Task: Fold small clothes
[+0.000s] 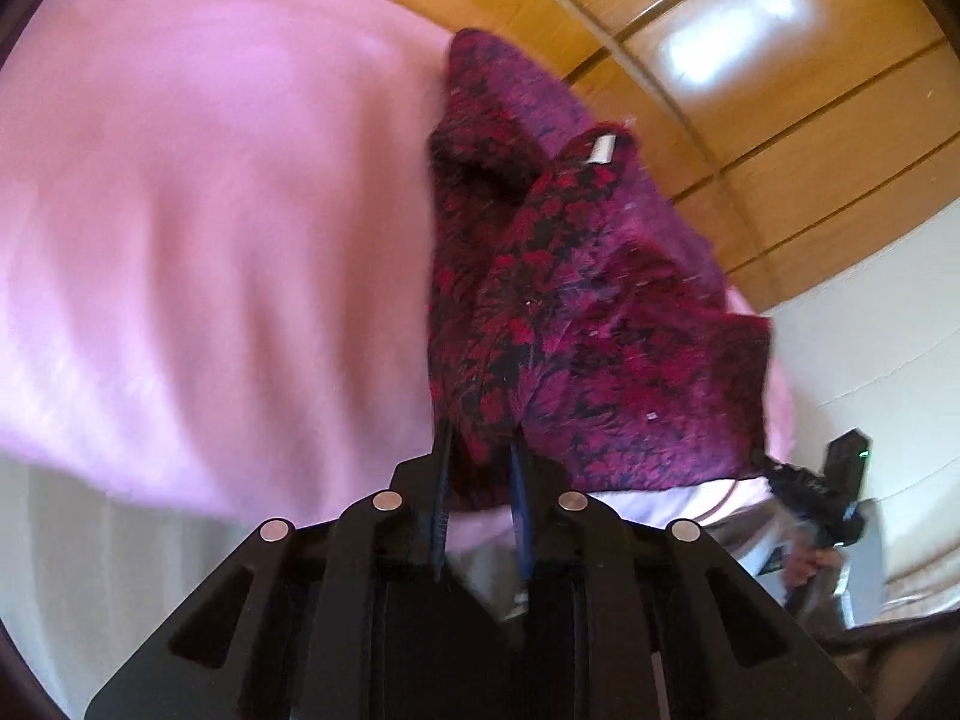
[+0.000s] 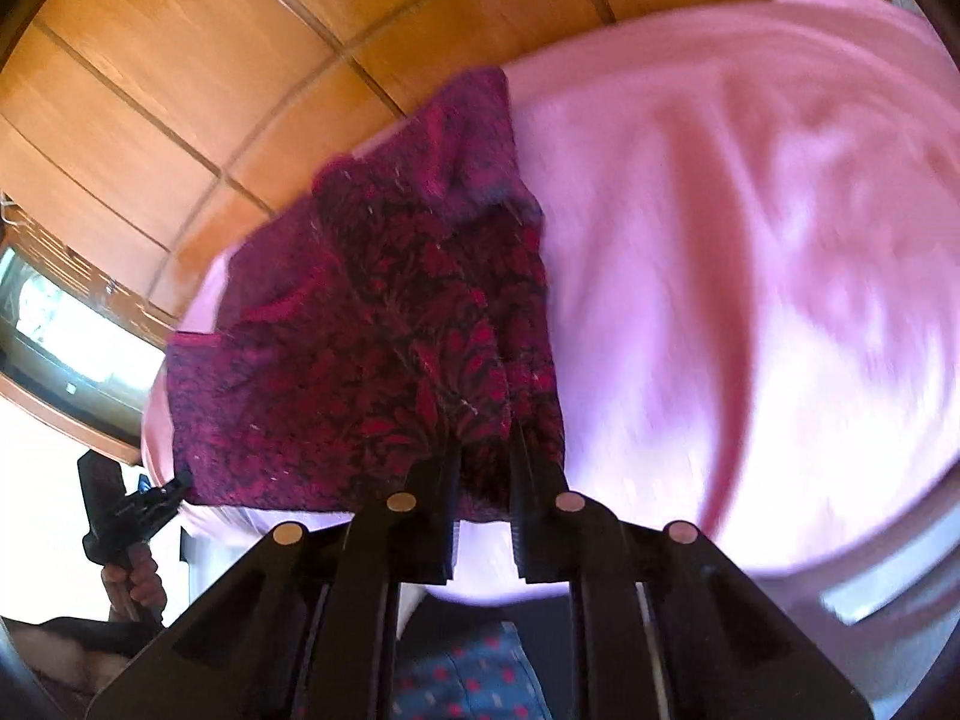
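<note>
The pink blanket [image 1: 210, 210] lies bare and wide to one side of each tong. The red cloth [image 1: 570, 300] bunches up right in front. The wooden wall [image 2: 180, 60] stands behind.

We see the left gripper [image 1: 480, 450]: matte black plastic body, flat angular arms fanning out, four round silver pin heads across the top, triangular cut-outs in the outer arms. Its fingers [image 1: 441, 480] are thin, dark, with bluish ribbed pads. Our right gripper [image 2: 486, 456] is the same build: black, four silver pins, ribbed black fingers [image 2: 525, 480]. The far unit shows a small green light. Blue fabric with red dots is worn below.
</note>
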